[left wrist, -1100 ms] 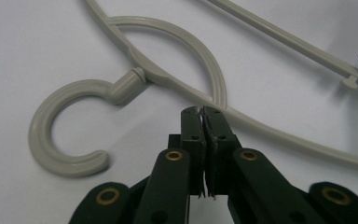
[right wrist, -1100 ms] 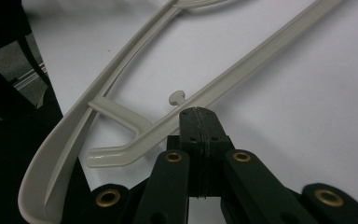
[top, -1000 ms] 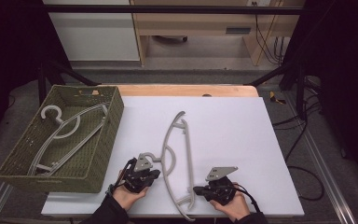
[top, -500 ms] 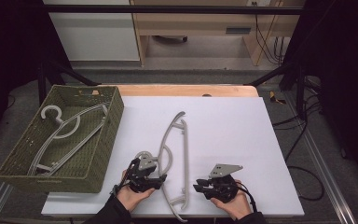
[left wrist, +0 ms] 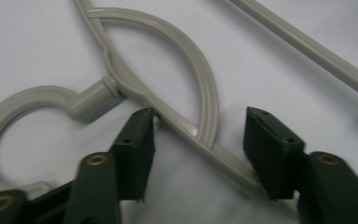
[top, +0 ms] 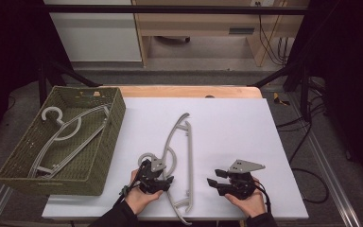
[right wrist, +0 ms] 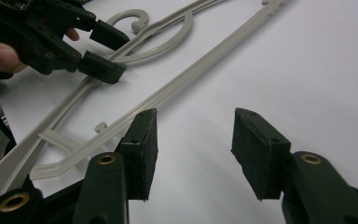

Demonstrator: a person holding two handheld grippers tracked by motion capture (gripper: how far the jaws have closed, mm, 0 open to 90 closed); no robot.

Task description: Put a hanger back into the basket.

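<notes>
One grey plastic clothes hanger (top: 177, 158) lies flat on the white table top (top: 231, 127), its straight bar running from near the middle of the board down toward the front edge and its round hook pointing left, at the front left of the board. The left gripper (top: 155, 182) sits over the hanger's neck, just below the hook: in the left gripper view the curved shoulder strip of the hanger (left wrist: 168, 100) passes between the two black jaws, which stand apart on either side of it without pressing on it, the left pad only just beside the strip. The right gripper (top: 219, 178) lies well to the right of the hanger's bar, over bare table, its jaws parted with nothing between them; in the right gripper view the hanger's bar (right wrist: 177, 88) runs past just beyond its left pad. Two hands hold the two grippers from the near edge. Further left stands one olive woven rectangular basket (top: 113, 118), and inside it lie more grey hangers (top: 66, 135) of the same kind, at least one with its hook toward the far left corner; how many are stacked there I cannot tell. Against the frame a second ago, both pairs of jaws have just let go: they were clenched on the hanger then, the left at the neck and the right on the lower end, and the right gripper has since drawn away to the right, while the hanger now rests on the board.
</notes>
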